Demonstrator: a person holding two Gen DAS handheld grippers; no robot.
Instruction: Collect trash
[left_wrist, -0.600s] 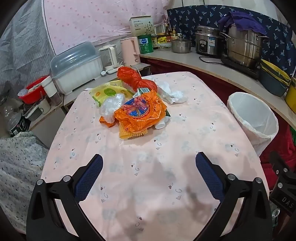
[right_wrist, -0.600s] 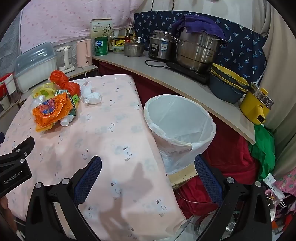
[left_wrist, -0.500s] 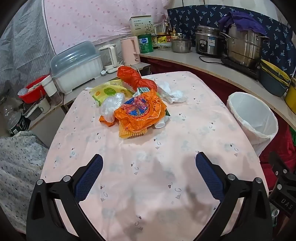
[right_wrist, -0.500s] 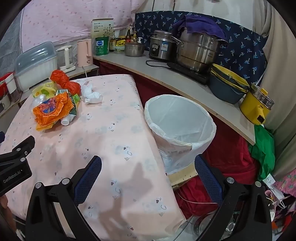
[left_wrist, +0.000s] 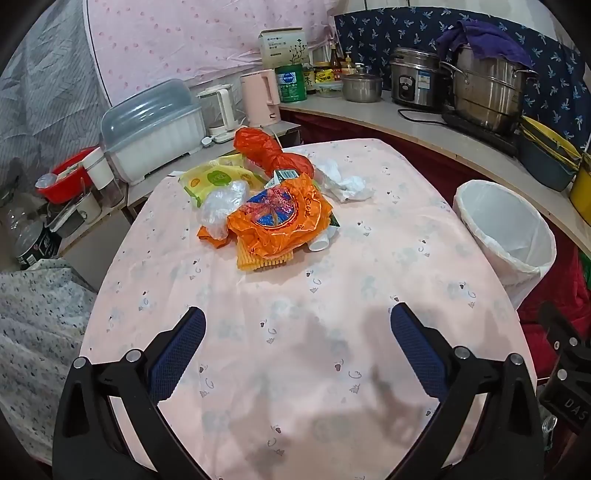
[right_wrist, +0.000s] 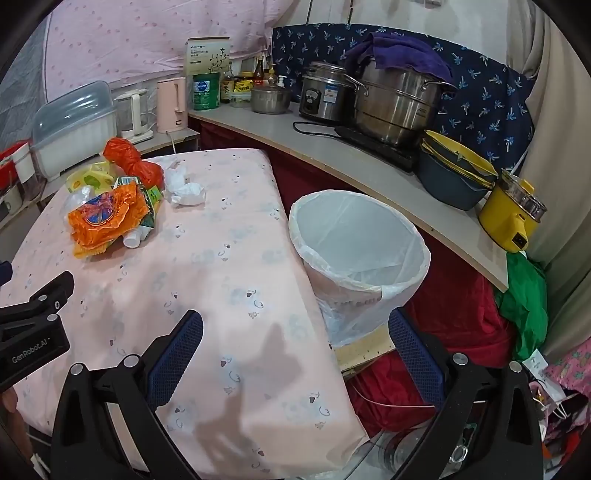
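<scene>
A heap of trash lies at the far half of the pink-clothed table (left_wrist: 303, 332): an orange wrapper (left_wrist: 280, 221), a red plastic bag (left_wrist: 269, 151), a yellow packet (left_wrist: 214, 179), a clear bag (left_wrist: 221, 210), crumpled white tissue (left_wrist: 343, 181) and a small white cup (left_wrist: 319, 242). A bin lined with a white bag (right_wrist: 358, 240) stands off the table's right edge. My left gripper (left_wrist: 297, 343) hangs open over the near cloth, well short of the heap. My right gripper (right_wrist: 295, 347) is open over the table's near right corner, beside the bin, with nothing between its fingers.
A counter (right_wrist: 369, 166) curves along the back right with steel pots (right_wrist: 399, 99), a rice cooker (right_wrist: 325, 98), stacked bowls (right_wrist: 458, 173) and a yellow pot (right_wrist: 513, 218). A covered dish rack (left_wrist: 151, 125), kettles and a red basin (left_wrist: 66, 177) stand at the left. The left gripper's body (right_wrist: 33, 332) shows at the right view's left edge.
Both views have shifted only slightly; the heap and the bin sit a touch lower in the frames. Both grippers stay open and empty.
</scene>
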